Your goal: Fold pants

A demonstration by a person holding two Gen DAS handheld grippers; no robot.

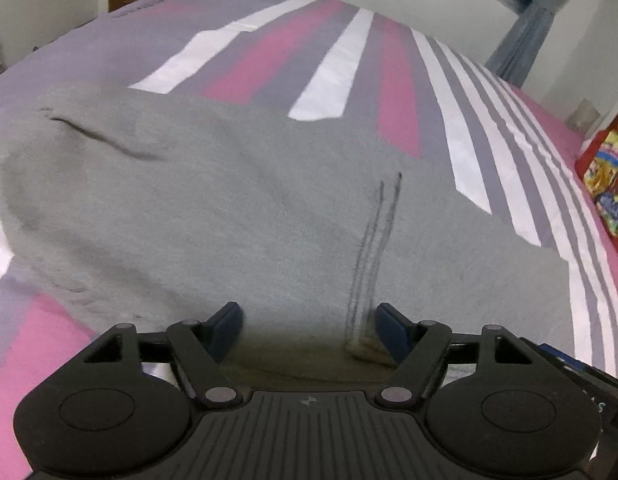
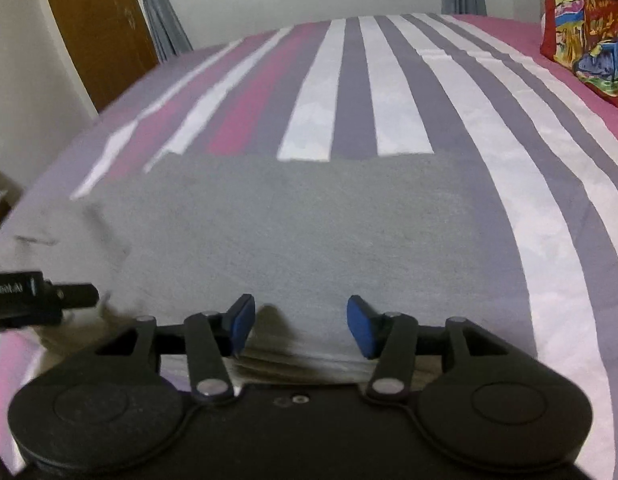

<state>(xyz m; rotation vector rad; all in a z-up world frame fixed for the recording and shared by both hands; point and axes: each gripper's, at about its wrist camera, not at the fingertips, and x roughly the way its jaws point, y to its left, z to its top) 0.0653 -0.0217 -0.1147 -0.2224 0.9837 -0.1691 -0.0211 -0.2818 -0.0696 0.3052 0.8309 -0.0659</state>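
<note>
Pants (image 1: 269, 208) — dark seam lines in left view only.

Left wrist view: low, close over the grey pants (image 1: 269, 208), facing ahead of its gripper (image 1: 309, 326) across the bed (image 1: 341, 60).
Right wrist view: likewise, behind its gripper (image 2: 301, 328).
Shared: pants, striped bed.

The left tool (image 1: 309, 322) is spread wide, its blue pads (image 1: 389, 330) far apart. The right tool (image 2: 300, 326) is likewise agape, with the left tool's body at its left side.
</note>
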